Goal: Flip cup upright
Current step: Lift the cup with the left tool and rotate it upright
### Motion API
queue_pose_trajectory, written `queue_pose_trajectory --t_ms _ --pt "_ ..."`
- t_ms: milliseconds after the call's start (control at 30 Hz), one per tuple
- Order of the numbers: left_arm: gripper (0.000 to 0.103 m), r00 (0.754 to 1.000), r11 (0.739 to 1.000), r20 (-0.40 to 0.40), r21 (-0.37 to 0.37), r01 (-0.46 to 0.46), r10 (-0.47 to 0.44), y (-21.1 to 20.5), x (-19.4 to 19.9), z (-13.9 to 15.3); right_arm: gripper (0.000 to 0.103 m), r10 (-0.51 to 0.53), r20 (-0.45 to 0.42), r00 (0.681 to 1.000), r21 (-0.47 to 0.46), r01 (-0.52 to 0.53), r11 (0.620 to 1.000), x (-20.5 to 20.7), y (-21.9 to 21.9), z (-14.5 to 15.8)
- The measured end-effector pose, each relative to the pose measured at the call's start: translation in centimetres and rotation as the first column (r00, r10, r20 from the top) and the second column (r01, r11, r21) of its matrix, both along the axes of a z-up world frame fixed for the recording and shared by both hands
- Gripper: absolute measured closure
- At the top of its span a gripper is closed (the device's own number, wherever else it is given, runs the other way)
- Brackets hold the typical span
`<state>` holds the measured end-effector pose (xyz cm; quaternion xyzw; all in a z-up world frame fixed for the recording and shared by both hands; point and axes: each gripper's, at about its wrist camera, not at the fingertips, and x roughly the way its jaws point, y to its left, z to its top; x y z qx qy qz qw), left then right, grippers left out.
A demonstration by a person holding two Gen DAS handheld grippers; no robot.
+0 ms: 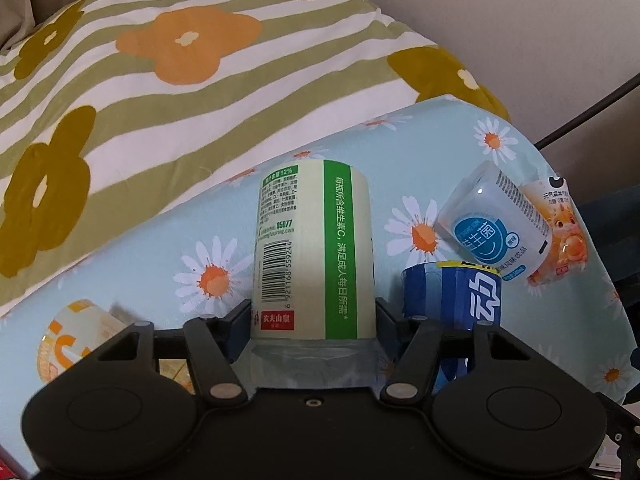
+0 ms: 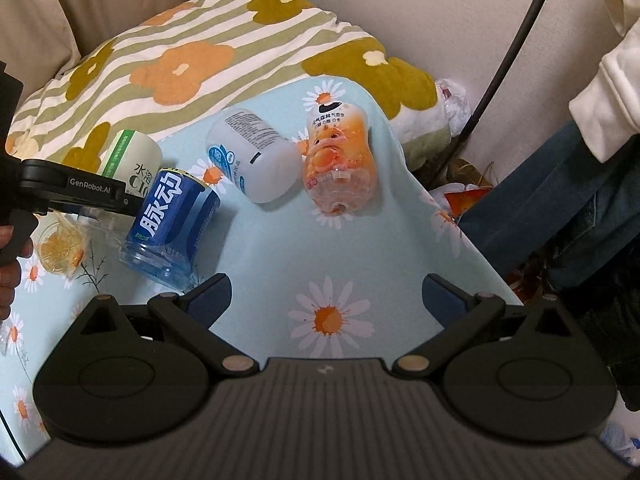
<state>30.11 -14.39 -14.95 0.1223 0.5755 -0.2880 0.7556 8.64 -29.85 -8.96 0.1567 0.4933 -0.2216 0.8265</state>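
My left gripper [image 1: 314,320] is shut on a pale yellow-green cup [image 1: 316,248] made from a cut bottle, gripped near its lower end. The cup also shows in the right wrist view [image 2: 134,160], behind the left gripper's body [image 2: 80,192]. A blue cup [image 2: 172,224] leans beside it; it shows in the left wrist view [image 1: 452,304] too. A white cup [image 2: 252,156] and an orange cup [image 2: 340,160] lie on their sides on the daisy cloth [image 2: 320,256]. My right gripper [image 2: 326,304] is open and empty above the cloth.
A striped flowered quilt [image 1: 160,80] rises behind the cloth. A clear orange-printed cup [image 1: 72,344] lies at the left. A black cable [image 2: 516,44] runs along the wall, and a person's leg in jeans [image 2: 560,200] stands at the right. The cloth drops off on its right edge.
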Motion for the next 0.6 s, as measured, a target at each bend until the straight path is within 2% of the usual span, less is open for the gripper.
queue_pose_trajectory --t_ms 267,400,600 --pt "0.037 0.996 0.999 0.083 -0.022 -0.027 0.029 0.9 -2.1 3.2 0.0 0.036 0.055 0.998 0.005 -0.037 0.999 -0.7 0.0 1.0" --pt "0.037 0.988 0.996 0.131 -0.044 -0.078 0.083 1.8 -4.0 5.9 0.0 0.087 0.099 0.991 0.005 -0.088 0.996 -1.2 -0.2 2.1" --pt "0.037 0.964 0.979 0.178 -0.077 -0.188 0.199 3.5 -8.7 9.0 0.0 0.217 0.155 0.964 -0.005 -0.219 0.976 -2.2 -0.3 3.6"
